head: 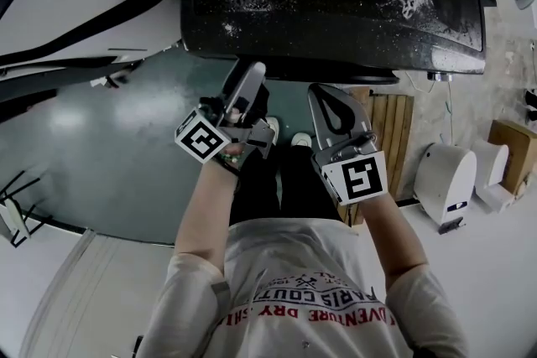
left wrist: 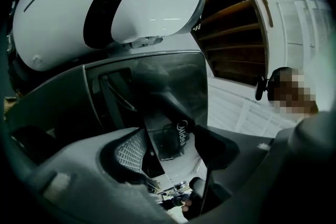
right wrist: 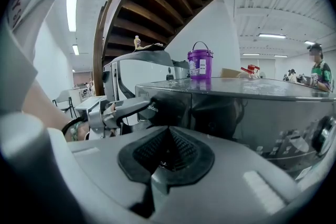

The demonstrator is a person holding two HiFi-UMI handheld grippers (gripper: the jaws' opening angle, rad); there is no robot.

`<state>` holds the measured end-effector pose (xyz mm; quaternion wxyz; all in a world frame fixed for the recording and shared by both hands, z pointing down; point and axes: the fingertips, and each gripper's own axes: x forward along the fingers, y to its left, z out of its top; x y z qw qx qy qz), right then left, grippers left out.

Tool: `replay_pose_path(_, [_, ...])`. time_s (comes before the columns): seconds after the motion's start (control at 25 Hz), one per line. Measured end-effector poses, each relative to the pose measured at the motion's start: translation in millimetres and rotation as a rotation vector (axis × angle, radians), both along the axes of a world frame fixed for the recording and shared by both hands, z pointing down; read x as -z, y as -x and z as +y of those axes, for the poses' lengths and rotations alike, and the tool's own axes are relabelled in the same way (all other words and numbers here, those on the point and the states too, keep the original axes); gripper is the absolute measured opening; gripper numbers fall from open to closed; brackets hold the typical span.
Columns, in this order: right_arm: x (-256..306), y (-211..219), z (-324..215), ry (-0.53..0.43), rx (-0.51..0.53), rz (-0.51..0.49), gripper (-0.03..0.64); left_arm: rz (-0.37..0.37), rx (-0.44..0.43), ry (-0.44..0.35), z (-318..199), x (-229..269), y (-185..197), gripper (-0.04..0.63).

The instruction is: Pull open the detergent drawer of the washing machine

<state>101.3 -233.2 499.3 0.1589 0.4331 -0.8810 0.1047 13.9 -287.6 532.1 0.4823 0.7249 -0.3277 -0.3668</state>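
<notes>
Washing machine: its dark top (head: 336, 4) lies right in front of you. You stand square to the front, so both grippers meet it just under the top's front edge.
Detergent drawer: I take it to be the glossy panel with the maker's mark (left wrist: 168, 139) at the upper left corner of the front. It looks flush and not yet pulled.
Left gripper: your left gripper (head: 250, 84) is up at that corner with its tongs spread wide. The panel shows in the gap and the pads press on nothing. It looks set up to take the drawer's edge.
Right gripper: your right gripper (right wrist: 167, 160) has its tongs together, empty, and hangs just beside the left, seemingly in reserve.
White appliance: a rounded white housing (left wrist: 131, 2) stands close on the left, so room there is tight.
Purple bucket: it (right wrist: 201, 61) stands on the top, well back and clear of the drawer.
</notes>
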Motion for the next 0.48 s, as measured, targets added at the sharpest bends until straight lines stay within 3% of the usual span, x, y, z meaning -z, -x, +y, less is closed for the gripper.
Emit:
replay_pose_path(0.12, [-4, 0, 1, 0.008, 0.0, 0.002, 0.002, 0.074, 0.029, -0.042, -3, 3, -2, 0.295])
replay_pose_path(0.28, [-10, 2, 3, 0.015, 0.001, 0.007, 0.002, 0.231, 0.098, -0.083, -6, 12, 0, 0.311])
replay_pose_path(0.48, [-12, 2, 3, 0.015, -0.016, -0.002, 0.002, 0.241, 0.113, -0.099, -6, 12, 1, 0.302])
